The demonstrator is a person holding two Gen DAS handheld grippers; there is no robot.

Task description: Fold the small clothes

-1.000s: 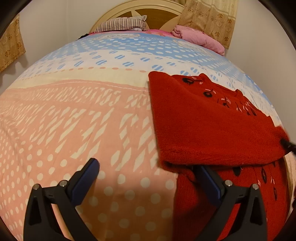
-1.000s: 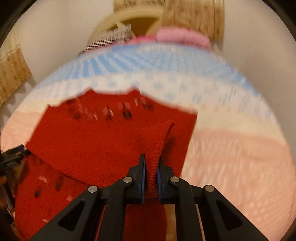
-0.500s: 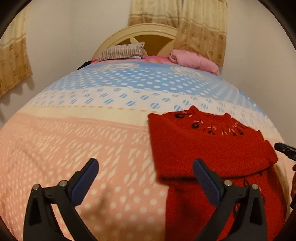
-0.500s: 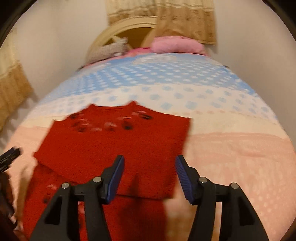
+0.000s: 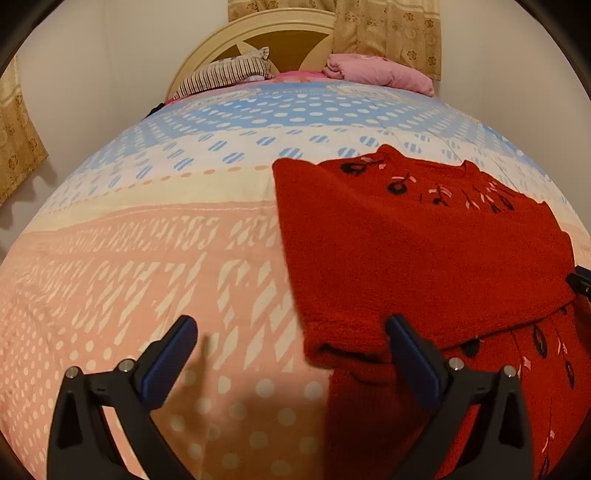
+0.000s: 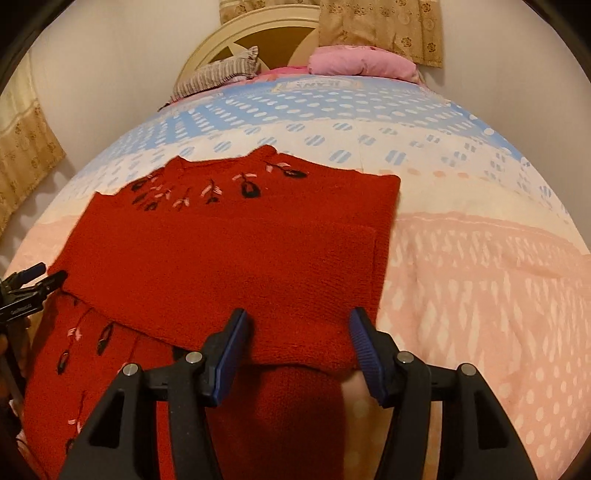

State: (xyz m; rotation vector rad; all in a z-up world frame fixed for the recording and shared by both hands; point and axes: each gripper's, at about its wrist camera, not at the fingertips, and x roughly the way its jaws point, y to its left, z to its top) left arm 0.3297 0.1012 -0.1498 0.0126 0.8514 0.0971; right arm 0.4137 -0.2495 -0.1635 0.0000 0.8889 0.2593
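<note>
A red knitted sweater [image 5: 424, 258] with black and pink embroidery lies on the bed, its sleeve part folded across the body. In the left wrist view it fills the right half. My left gripper [image 5: 290, 332] is open just above the bedspread, its right finger [image 5: 410, 354] over the sweater's near left corner, with nothing gripped. In the right wrist view the sweater [image 6: 229, 258] lies centre-left. My right gripper [image 6: 300, 325] is open, and the folded layer's near edge lies between its fingers untouched by the pads. The left gripper's tips [image 6: 33, 280] show at the sweater's left edge.
The bedspread [image 5: 166, 258] has pink, cream and blue patterned bands. A striped pillow [image 5: 229, 74] and a pink pillow [image 5: 380, 72] lie by the cream headboard [image 5: 280, 33]. Curtains hang at the back and left. Walls close in on both sides.
My right gripper has let go of the pinched sweater fold and opened; the fold now lies flat. Both grippers drew back, then came down close to the sweater again.
</note>
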